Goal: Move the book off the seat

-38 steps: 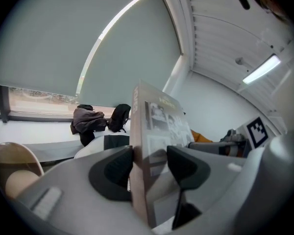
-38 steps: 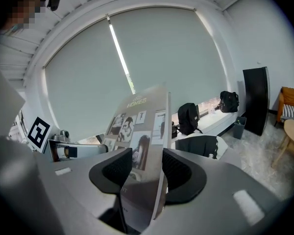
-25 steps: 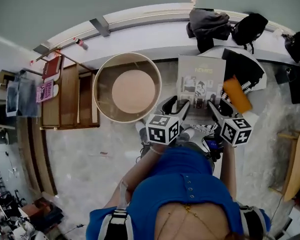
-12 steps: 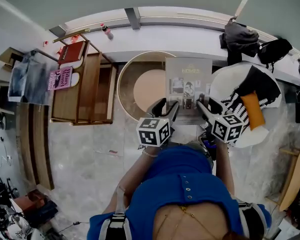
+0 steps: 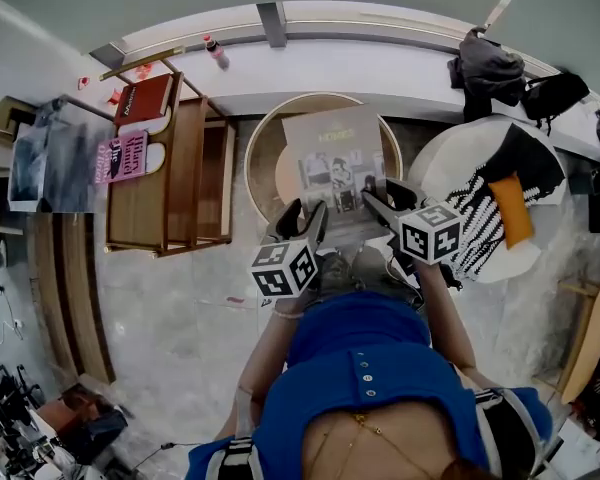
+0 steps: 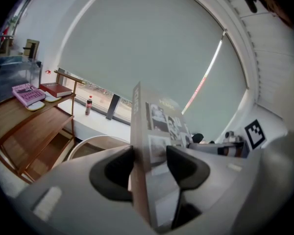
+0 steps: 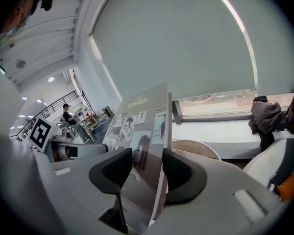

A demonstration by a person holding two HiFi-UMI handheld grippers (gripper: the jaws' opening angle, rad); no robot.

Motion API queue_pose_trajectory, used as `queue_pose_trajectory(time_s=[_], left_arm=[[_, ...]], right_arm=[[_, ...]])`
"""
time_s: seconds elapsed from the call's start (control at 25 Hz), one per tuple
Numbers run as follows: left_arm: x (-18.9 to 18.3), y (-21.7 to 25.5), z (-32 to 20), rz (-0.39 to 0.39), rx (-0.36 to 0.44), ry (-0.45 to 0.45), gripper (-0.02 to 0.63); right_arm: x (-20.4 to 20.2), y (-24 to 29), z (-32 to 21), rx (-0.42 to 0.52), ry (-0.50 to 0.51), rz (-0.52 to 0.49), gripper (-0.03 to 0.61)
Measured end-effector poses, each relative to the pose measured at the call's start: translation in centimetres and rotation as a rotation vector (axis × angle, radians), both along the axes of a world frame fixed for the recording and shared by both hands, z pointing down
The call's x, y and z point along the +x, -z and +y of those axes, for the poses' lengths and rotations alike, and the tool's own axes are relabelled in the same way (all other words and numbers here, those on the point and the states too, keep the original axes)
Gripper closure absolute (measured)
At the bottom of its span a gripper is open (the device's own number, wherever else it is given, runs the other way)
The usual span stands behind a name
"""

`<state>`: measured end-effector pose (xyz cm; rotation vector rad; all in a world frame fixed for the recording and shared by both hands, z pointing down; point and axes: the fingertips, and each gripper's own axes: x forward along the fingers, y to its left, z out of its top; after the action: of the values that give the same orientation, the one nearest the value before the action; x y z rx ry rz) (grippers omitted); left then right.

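Observation:
A thin grey book (image 5: 335,163) with photos on its cover is held up between both grippers over the round wooden table (image 5: 263,158). My left gripper (image 5: 305,218) is shut on its near left edge, and my right gripper (image 5: 380,203) on its near right edge. In the left gripper view the book (image 6: 157,126) stands on edge between the pads of the left gripper (image 6: 149,166). The right gripper view shows the book (image 7: 144,121) clamped the same way in the right gripper (image 7: 147,166). The white seat (image 5: 435,163) lies to the right, with no book on it.
A striped cushion (image 5: 480,218) and an orange item (image 5: 512,213) lie on the seat. A wooden shelf (image 5: 175,173) at left carries a pink book (image 5: 125,156) and a red book (image 5: 145,98). A bottle (image 5: 216,50) and dark bags (image 5: 485,66) sit on the window ledge.
Both grippers have carried the book leftward, from beside the white seat to over the round table. The view has swung with them.

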<state>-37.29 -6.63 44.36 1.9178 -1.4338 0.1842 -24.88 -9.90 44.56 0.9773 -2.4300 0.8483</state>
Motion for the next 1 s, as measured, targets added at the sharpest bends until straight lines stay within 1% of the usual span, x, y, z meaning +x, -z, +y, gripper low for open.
queue_pose_trajectory(time_s=[0.12, 0.28, 0.6, 0.8, 1.0], left_arm=[[-1.2, -0.4, -0.2, 0.002, -0.010, 0.029, 0.403], [-1.7, -1.0, -0.3, 0.005, -0.024, 0.057, 0.405], [-0.4, -0.6, -0.9, 0.002, -0.035, 0.106, 0.405], [0.0, -0.6, -0.9, 0.002, -0.033, 0.134, 0.405], [0.1, -0.7, -0.8, 0.004, -0.036, 0.150, 0.407]], right_arm=[[-1.3, -0.3, -0.6, -0.006, 0.028, 0.004, 0.385], [-1.8, -0.9, -1.0, -0.016, 0.053, 0.010, 0.387], [-0.8, -0.6, -2.1, -0.037, 0.105, 0.014, 0.387], [-0.6, -0.5, -2.6, -0.029, 0.143, 0.020, 0.388], [-0.5, -0.7, -2.6, -0.033, 0.157, 0.020, 0.388]])
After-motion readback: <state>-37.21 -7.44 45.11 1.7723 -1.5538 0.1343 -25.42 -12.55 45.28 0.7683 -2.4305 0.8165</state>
